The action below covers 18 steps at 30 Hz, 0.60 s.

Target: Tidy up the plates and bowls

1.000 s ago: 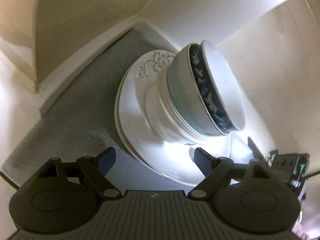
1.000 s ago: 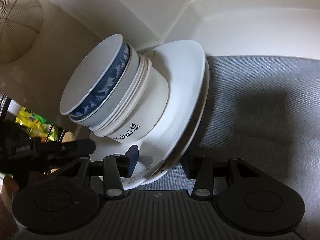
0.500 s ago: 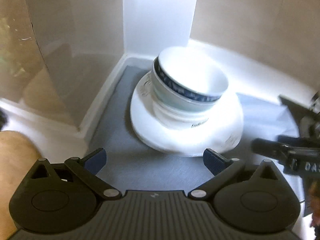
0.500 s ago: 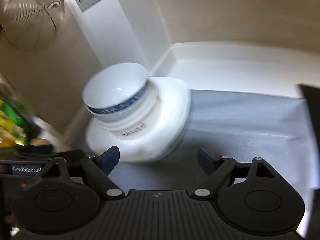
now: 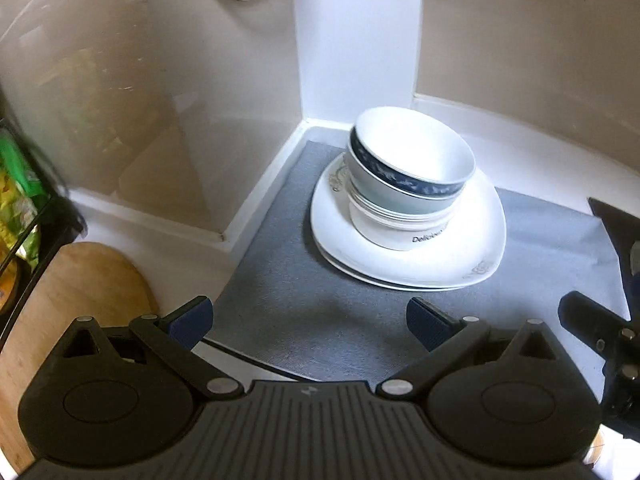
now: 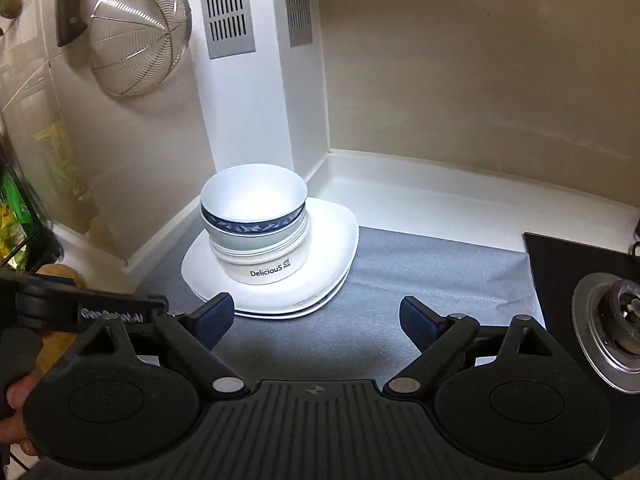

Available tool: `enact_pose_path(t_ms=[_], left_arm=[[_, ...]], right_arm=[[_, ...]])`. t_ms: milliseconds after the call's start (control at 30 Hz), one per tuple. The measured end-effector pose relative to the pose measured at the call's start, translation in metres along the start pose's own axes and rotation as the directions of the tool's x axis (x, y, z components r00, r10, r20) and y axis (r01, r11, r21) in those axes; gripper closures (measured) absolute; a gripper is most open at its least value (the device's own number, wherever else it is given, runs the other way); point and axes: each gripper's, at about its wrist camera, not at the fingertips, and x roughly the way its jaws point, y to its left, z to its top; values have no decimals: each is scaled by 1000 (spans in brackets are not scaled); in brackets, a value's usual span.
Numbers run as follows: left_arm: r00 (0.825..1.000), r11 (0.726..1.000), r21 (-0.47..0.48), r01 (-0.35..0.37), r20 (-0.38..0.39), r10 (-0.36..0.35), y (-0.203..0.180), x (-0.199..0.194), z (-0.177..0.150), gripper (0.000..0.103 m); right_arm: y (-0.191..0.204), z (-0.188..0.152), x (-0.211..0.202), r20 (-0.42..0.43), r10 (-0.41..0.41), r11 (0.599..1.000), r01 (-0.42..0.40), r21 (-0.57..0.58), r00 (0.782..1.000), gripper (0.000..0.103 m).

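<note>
Cutting board (image 5: 76, 300): lay at the far left of the counter, beside the grey mat.
Strainer (image 6: 138, 36): hung on the wall above the corner, left of the white pillar.
Left gripper (image 5: 308, 322): jaws stood wide apart with nothing between them, hanging over the near edge of the mat, well short of the dishes.
Grey mat (image 5: 280, 280): spread across the counter into the corner, under the dishes.
Plates (image 6: 332, 256): white, stacked flat on the mat near the corner.
Bowls (image 6: 256, 232): nested upright in the middle of the plates; the lowest was white with "Delicious" printed on it, the top one blue-banded.
Right gripper (image 6: 316, 320): jaws had just been opening and stood apart, empty, clear of the plates.
Stove burner (image 6: 616, 328): sat at the far right, past the mat.
</note>
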Motion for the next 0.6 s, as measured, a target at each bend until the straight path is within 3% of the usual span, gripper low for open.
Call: enact_pose_path(t_ms=[600], left_arm=[[999, 999, 19, 41, 16, -42, 7, -19, -8, 0]], right_arm=[[20, -6, -15, -1, 4, 999, -4, -36, 1000, 12]])
